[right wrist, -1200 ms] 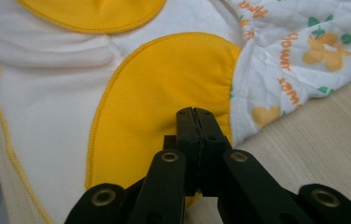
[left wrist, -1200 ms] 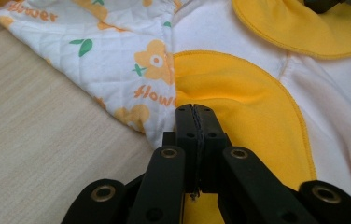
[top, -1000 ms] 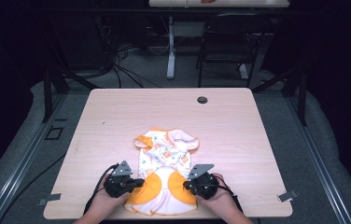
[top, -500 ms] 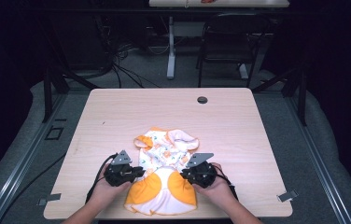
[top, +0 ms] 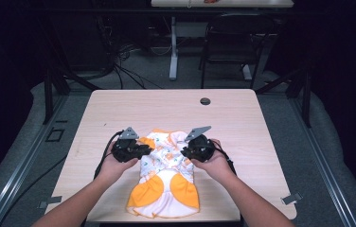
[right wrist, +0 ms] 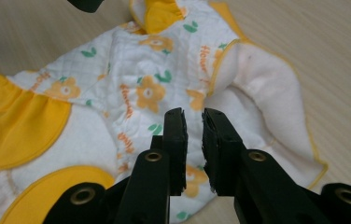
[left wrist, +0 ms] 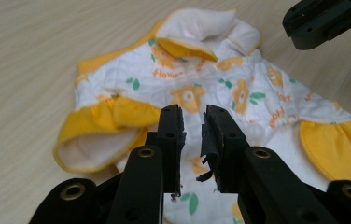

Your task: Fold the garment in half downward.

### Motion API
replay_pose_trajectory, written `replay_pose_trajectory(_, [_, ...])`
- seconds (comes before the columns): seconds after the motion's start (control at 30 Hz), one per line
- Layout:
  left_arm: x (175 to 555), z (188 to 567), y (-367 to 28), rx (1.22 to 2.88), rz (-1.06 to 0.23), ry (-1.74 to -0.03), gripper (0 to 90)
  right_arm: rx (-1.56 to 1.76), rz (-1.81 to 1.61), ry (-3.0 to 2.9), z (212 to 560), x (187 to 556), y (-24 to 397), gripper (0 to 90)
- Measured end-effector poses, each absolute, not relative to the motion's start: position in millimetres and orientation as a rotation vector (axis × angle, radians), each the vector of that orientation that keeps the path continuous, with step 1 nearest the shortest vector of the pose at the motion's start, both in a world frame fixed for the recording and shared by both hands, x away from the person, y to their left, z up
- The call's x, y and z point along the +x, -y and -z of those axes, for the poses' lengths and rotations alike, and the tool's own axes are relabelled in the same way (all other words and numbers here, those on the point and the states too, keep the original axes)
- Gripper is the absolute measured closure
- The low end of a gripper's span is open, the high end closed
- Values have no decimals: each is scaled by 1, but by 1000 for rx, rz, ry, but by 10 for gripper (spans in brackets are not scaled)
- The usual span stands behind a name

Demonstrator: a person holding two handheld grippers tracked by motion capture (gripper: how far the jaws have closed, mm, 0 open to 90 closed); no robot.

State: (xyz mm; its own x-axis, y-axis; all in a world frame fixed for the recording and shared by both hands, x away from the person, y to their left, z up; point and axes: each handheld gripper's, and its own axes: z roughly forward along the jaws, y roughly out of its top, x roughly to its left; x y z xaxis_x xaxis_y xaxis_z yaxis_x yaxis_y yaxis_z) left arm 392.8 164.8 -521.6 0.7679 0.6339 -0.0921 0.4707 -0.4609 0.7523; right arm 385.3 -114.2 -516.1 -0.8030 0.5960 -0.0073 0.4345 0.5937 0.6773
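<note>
The flowered baby garment (top: pixel 165 177) lies stretched flat toward the table's (top: pixel 242 113) 6 o'clock edge, apparently just laid out, while left gripper (top: pixel 140 150) and right gripper (top: pixel 185 151), jaws just parted and empty, hover above its middle, any folding not yet begun.

A garment (top: pixel 164 182) lies spread on the surface (top: pixel 261 132), in its near half and close to the middle, its lower hem reaching the near edge. The left gripper (top: pixel 140 150) sits over the garment's left upper part and the right gripper (top: pixel 185 151) over its right upper part, the two facing each other across the cloth. In each gripper view the jaws stand apart above the fabric, nothing between them. A small round fitting (top: pixel 205 101) lies near the far edge, right of centre, well apart from the garment. Beyond the surface, a chair (top: pixel 230 45) stands on the floor before a second table (top: pixel 223 4).
</note>
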Motion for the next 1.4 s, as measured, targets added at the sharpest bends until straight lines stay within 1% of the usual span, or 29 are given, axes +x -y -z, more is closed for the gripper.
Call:
replay_pose_trajectory(0.23, [422, 519, -156, 2159, -274, -826, 771, 825, -976, -2595, 508, 417, 104, 790])
replay_pose_trajectory(0.27, [425, 519, -155, 2161, -273, -827, 771, 825, -976, -2595, 508, 417, 104, 789])
replay_pose_trajectory(0.37, [441, 522, -153, 2163, -292, -858, 770, 827, -977, -2589, 511, 433, 98, 779])
replay_pose_trajectory(0.43, [452, 526, -153, 2157, -287, -887, 771, 842, -976, -2596, 512, 437, 98, 778])
replay_pose_trajectory(0.5, [459, 529, -153, 2156, -281, -904, 771, 863, -955, -2587, 516, 449, 94, 771])
replay_pose_trajectory(0.63, [470, 537, -155, 2150, -289, -926, 770, 885, -954, -2579, 519, 459, 92, 757])
replay_pose_trajectory(0.9, [482, 549, -161, 2163, -290, -962, 769, 977, -899, -2554, 533, 479, 99, 758])
replay_pose_trajectory(1.1, [484, 554, -161, 2172, -294, -978, 748, 1020, -869, -2550, 544, 486, 104, 753])
replay_pose_trajectory(1.4, [484, 560, -164, 2162, -297, -993, 731, 1073, -848, -2545, 556, 487, 104, 714])
